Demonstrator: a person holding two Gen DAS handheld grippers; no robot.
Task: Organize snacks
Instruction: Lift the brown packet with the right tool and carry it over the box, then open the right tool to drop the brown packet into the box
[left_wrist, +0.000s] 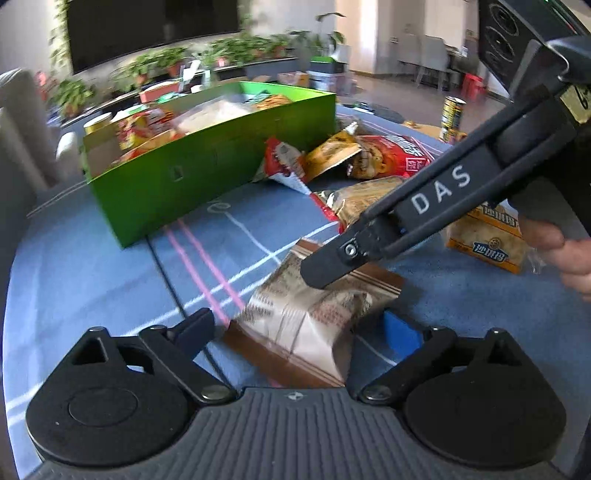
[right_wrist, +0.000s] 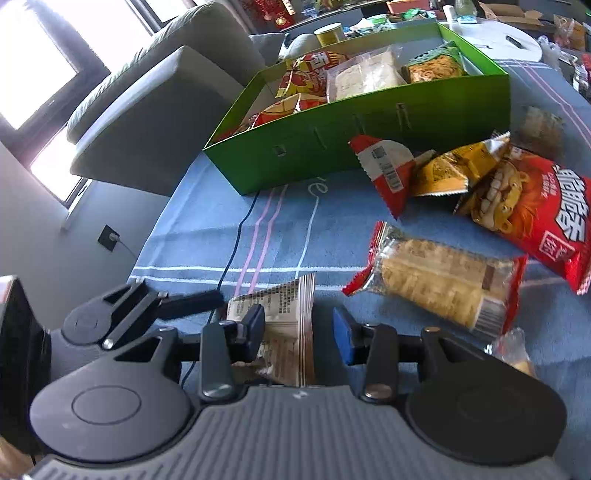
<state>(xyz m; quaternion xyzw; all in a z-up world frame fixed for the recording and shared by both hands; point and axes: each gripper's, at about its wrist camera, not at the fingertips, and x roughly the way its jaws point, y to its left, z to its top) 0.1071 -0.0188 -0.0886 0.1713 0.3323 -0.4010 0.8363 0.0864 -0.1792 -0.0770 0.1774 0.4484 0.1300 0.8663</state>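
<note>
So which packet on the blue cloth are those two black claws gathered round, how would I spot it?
Start at the green box; loose snacks lie on the blue cloth before it. Nearest the cameras lies the brown-edged packet, between both grippers' open fingers. Unlike its red and yellow neighbours, its pale face shows small print and no picture.

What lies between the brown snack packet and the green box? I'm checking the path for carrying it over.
Only bare blue tablecloth with its stripes lies between the brown packet and the green box, clearest in the right wrist view.

"DAS" on right gripper (left_wrist: 325, 271) arm, Chinese lettering on red bag (right_wrist: 543, 218)
</note>
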